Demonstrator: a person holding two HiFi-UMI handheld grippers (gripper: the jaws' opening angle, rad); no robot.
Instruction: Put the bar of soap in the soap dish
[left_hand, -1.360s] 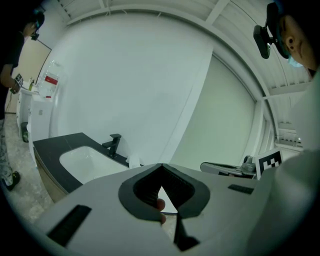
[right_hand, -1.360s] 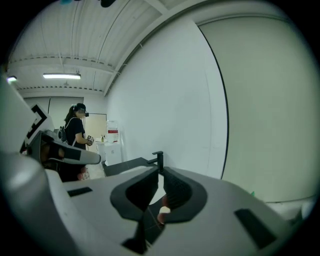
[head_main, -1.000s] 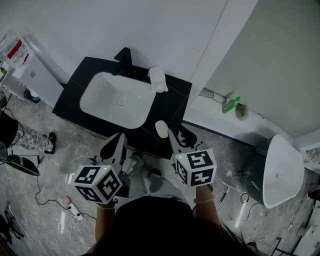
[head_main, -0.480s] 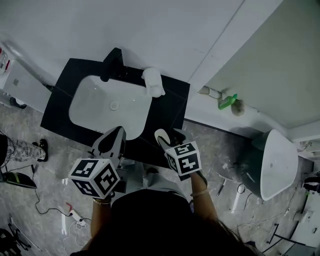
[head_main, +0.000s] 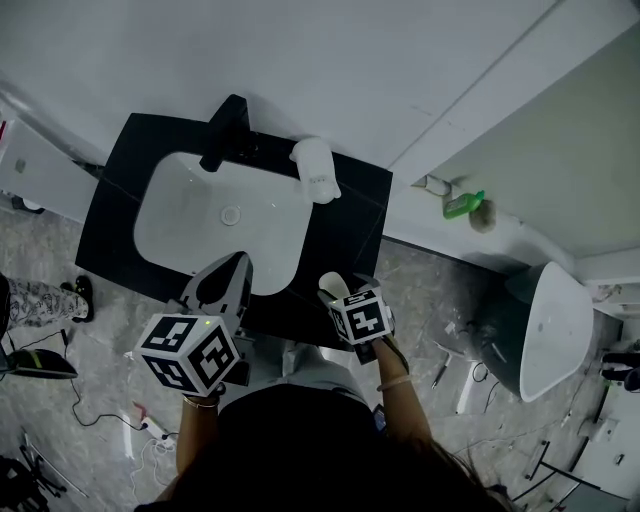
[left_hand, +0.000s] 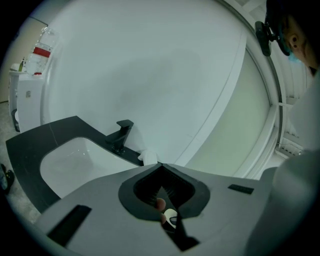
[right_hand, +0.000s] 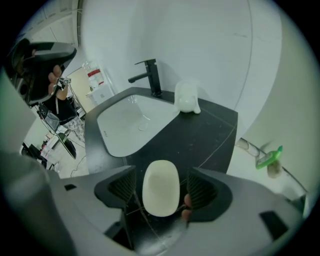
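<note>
**Soap let go on the table, still short of the dish**

The right tongs (right_hand: 161, 191) have come down to the table (head_main: 345, 225) just right of the sink (head_main: 180, 235). Their jaws have just been opening and now stand wide, clear of the soap (right_hand: 161, 186), which appears to lie flat between them. The left tongs (left_hand: 160, 167) are pinched together and empty in front of the sink. The likely soap dish (head_main: 316, 170) stands behind the sink's right corner by the tap (head_main: 224, 133), well apart from the soap, with only bare table between them.

The bar of soap (right_hand: 160, 192) lies on the countertop (right_hand: 210, 135) between the right gripper (right_hand: 161, 175)'s jaws. The sink (right_hand: 130, 122) is ahead-left, and the soap dish (right_hand: 187, 96) is beyond, beside the faucet (right_hand: 150, 75).
</note>
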